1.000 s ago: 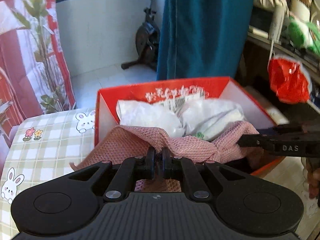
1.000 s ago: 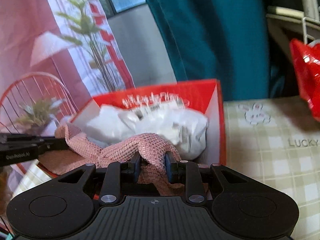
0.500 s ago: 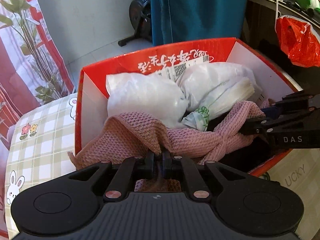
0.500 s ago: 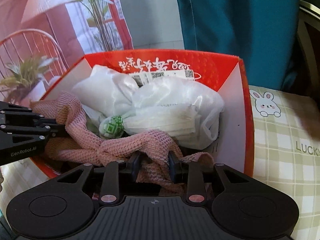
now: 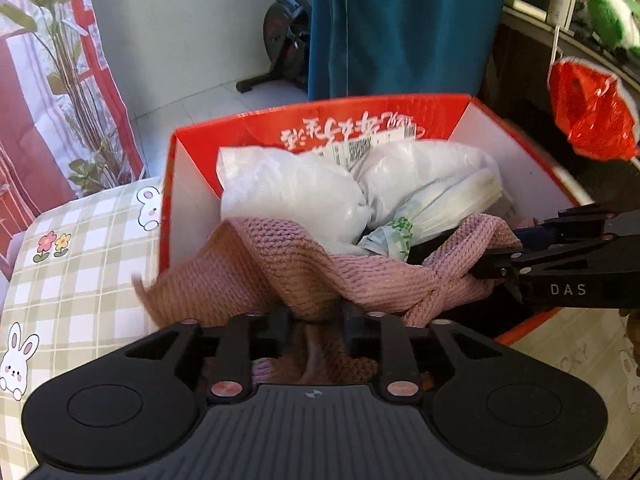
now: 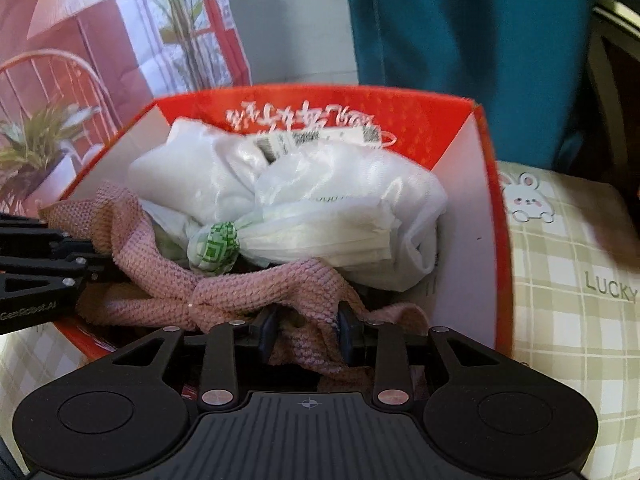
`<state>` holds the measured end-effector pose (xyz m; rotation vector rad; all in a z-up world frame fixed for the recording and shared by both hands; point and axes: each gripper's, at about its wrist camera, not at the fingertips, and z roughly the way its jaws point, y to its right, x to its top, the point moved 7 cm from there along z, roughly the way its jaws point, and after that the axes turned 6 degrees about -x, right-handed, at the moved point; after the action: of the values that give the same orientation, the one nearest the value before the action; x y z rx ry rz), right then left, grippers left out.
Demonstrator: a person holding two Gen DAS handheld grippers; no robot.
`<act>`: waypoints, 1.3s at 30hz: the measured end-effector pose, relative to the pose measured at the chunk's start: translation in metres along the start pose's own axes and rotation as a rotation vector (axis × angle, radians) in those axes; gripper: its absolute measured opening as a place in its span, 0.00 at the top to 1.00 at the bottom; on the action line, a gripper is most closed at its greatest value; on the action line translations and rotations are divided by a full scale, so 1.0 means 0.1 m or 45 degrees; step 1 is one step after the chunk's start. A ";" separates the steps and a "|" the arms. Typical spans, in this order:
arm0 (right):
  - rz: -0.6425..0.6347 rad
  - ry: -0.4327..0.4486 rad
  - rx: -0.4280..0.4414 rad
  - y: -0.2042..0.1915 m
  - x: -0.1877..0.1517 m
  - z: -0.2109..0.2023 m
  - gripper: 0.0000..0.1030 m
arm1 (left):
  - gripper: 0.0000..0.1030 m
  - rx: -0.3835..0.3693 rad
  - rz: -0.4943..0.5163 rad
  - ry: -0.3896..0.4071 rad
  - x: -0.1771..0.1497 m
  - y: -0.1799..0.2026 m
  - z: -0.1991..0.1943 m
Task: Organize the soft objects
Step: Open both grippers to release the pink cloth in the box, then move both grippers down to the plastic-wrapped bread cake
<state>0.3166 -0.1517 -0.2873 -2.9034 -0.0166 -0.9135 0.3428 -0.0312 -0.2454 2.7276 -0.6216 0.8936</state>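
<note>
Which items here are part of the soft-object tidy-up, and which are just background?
In play: pink knitted cloth, red cardboard box, white plastic bags, left gripper, right gripper, both opening around cloth.

Background: teal curtain, exercise bike, red plastic bag, checked bunny tablecloth.

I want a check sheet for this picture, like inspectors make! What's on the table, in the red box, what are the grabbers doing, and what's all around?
Surface: table under a green checked cloth with bunnies and flowers.
Job's things: pink knitted cloth draped over the near edge of the red box; white plastic bags inside, one tied off with a green-printed end.
Clutter: nothing seen on the bare cloth.
Grippers: left gripper jaws opening, pink cloth between them; right gripper jaws opening, pink cloth between them too.
Cables: nothing seen.
Surroundings: teal curtain, exercise bike, red bag hanging at a shelf, plant-print hanging.
</note>
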 end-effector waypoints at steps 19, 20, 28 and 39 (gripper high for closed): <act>-0.031 0.370 0.063 -0.11 -0.29 -0.98 0.35 | 0.24 -0.162 -0.054 0.181 -0.46 0.14 -0.94; -0.031 0.378 0.074 -0.13 -0.34 -1.01 0.35 | 0.24 -0.174 -0.062 0.170 -0.52 0.13 -0.94; -0.011 0.432 0.118 -0.20 -0.58 -1.16 0.36 | 0.25 -0.183 -0.138 0.107 -0.86 -0.01 -0.82; -0.182 0.347 0.146 -0.58 -1.07 -0.88 0.36 | 0.30 -0.199 -0.337 0.012 -1.17 -0.28 -0.33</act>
<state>0.1766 -0.1002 -0.2716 -2.6769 -0.2498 -1.2792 0.2530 0.0431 -0.2914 2.5844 -0.3031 0.7587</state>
